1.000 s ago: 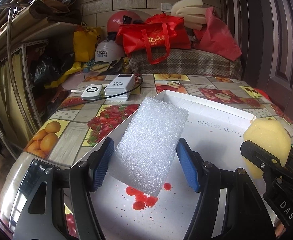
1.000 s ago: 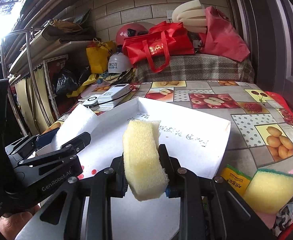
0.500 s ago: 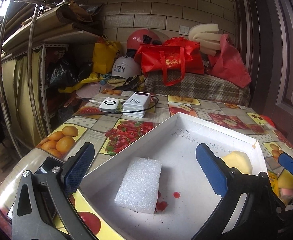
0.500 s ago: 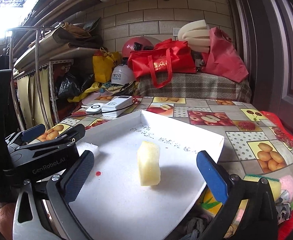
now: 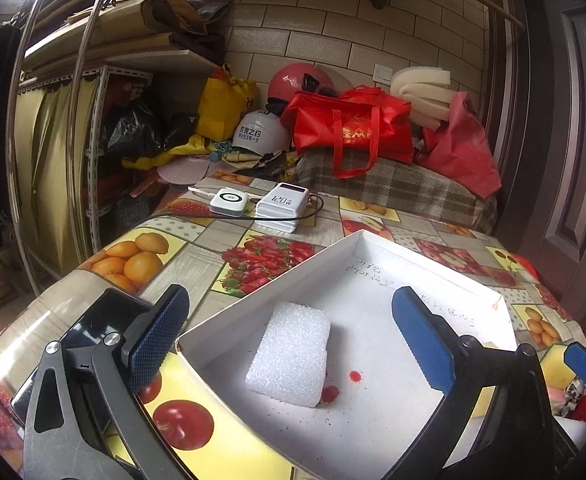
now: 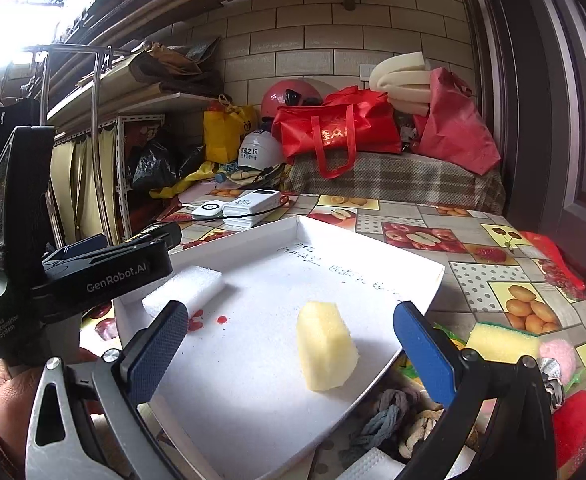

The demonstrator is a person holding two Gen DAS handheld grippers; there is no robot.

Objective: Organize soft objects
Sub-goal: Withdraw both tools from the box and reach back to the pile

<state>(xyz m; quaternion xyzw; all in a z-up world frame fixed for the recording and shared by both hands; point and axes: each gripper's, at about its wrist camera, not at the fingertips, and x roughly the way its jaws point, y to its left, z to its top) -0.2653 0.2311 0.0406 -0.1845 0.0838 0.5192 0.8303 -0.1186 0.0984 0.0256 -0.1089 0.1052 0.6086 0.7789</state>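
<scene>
A white foam block (image 5: pixel 291 354) lies flat in the shallow white tray (image 5: pixel 261 294), near its left corner beside red stains. My left gripper (image 5: pixel 291 340) stands wide open just short of the block, touching nothing. In the right wrist view a yellow sponge piece (image 6: pixel 325 346) stands upright in the tray (image 6: pixel 421 300), and the white foam block (image 6: pixel 187 290) shows further left. My right gripper (image 6: pixel 293 354) is wide open in front of the sponge, clear of it. The left gripper's black body (image 6: pixel 93 276) juts in from the left, held by a hand (image 6: pixel 9 400).
Soft items lie off the tray's right edge: a yellow-green sponge (image 6: pixel 503 342), a pink fluffy thing (image 6: pixel 559 354), a red item (image 6: pixel 575 420), grey cloth (image 6: pixel 381 420). Two white power banks (image 5: pixel 279 206) with a cable sit further back. Bags and helmets crowd the far side. A phone (image 5: pixel 93 332) lies at left.
Both grippers opened and let go: the foam block and the yellow sponge now rest in the tray. Both grippers have drawn back from them.
</scene>
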